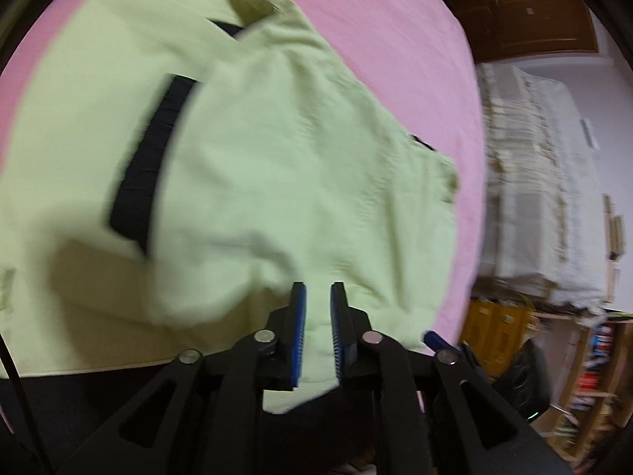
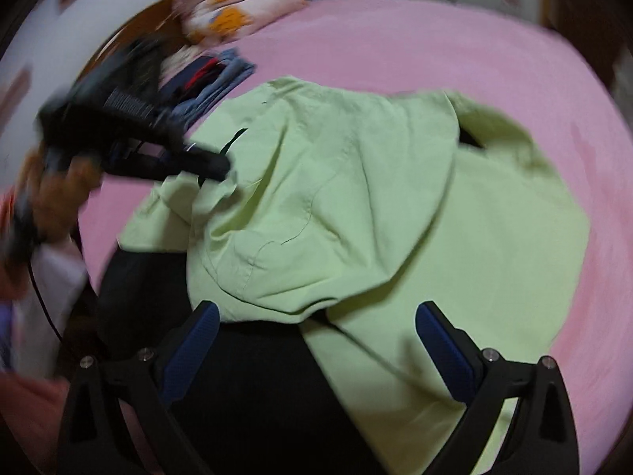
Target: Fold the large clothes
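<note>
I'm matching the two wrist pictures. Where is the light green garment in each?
Left wrist: the green garment fills the left and centre, black trim showing.
Right wrist: it spreads over the centre and lower right.
Shared landmark: the pink bedsheet beneath it.

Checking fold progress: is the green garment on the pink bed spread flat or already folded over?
Partly folded: one layer of the green garment lies doubled over the rest, still rumpled, on the pink bed.

Garment (image 2: 356, 206) spread on bed sheet (image 2: 395, 39), near edge hanging over; pillows (image 2: 233, 8) behind; clothes pile (image 2: 213, 79) behind-left
</note>
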Demonstrator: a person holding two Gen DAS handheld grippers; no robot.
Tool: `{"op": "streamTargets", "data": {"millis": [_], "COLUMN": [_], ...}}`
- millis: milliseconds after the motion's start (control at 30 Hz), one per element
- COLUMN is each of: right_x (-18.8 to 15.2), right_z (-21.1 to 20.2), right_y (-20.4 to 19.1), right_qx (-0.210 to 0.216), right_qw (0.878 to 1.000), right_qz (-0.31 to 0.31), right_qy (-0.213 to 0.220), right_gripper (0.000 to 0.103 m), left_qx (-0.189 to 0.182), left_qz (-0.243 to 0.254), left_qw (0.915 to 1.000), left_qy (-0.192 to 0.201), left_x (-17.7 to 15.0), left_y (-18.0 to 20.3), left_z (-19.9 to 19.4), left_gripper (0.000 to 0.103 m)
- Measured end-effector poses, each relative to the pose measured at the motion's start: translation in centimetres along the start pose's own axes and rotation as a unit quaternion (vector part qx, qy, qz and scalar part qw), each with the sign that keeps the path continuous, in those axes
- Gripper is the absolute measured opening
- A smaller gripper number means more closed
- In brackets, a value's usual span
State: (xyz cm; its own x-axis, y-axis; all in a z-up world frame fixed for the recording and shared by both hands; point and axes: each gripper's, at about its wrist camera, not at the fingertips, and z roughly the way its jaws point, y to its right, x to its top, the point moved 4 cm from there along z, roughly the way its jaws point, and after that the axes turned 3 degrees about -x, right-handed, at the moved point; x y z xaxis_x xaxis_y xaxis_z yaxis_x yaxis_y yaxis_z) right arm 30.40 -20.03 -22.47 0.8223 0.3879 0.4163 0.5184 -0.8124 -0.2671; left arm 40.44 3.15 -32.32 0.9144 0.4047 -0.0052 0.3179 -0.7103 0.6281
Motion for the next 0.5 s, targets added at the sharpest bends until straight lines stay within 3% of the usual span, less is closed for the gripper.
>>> {"op": "streamTargets", "data": {"millis": [100,200,300,333,367,433,500], "right_x": [-0.7,-1.5,-1.8,-1.7,-1.5,-0.7,0.3], "right_z": [1.2,2.7,4.1,4.6,4.8,5.4,5.4], "right_y": [1.4,2.5,3.2,3.3,3.4,3.5,3.6], "right_qx": [0.02,0.037,0.043,0.037,0.032,0.026,0.014], "right_qw": [0.993,0.979,0.963,0.961,0.96,0.96,0.965], "right_qz": [0.111,0.201,0.265,0.275,0.277,0.278,0.262], "right_qy": [-0.013,-0.023,-0.021,-0.017,-0.014,-0.002,0.012], "right_gripper": [0.095,0.079,0.045,0.021,0.007,0.004,0.004], "left_qx": [0.043,0.056,0.061,0.058,0.053,0.048,0.045], "left_qz": [-0.002,-0.022,-0.037,-0.038,-0.04,-0.045,-0.044], "left_qw": [0.999,0.9982,0.9974,0.9975,0.9977,0.9977,0.998], "left_qy": [0.012,-0.002,-0.011,-0.014,-0.015,-0.013,0.003], "left_x": [-0.6,-0.9,-0.9,-0.8,-0.7,-0.2,0.5], "left_y": [-1.2,-3.1,-4.8,-5.3,-5.3,-5.4,-5.3], "left_z": [-0.6,-0.5,0.1,0.2,0.5,0.9,0.9], "left_gripper": [0.027,0.028,0.028,0.028,0.027,0.006,0.003]}}
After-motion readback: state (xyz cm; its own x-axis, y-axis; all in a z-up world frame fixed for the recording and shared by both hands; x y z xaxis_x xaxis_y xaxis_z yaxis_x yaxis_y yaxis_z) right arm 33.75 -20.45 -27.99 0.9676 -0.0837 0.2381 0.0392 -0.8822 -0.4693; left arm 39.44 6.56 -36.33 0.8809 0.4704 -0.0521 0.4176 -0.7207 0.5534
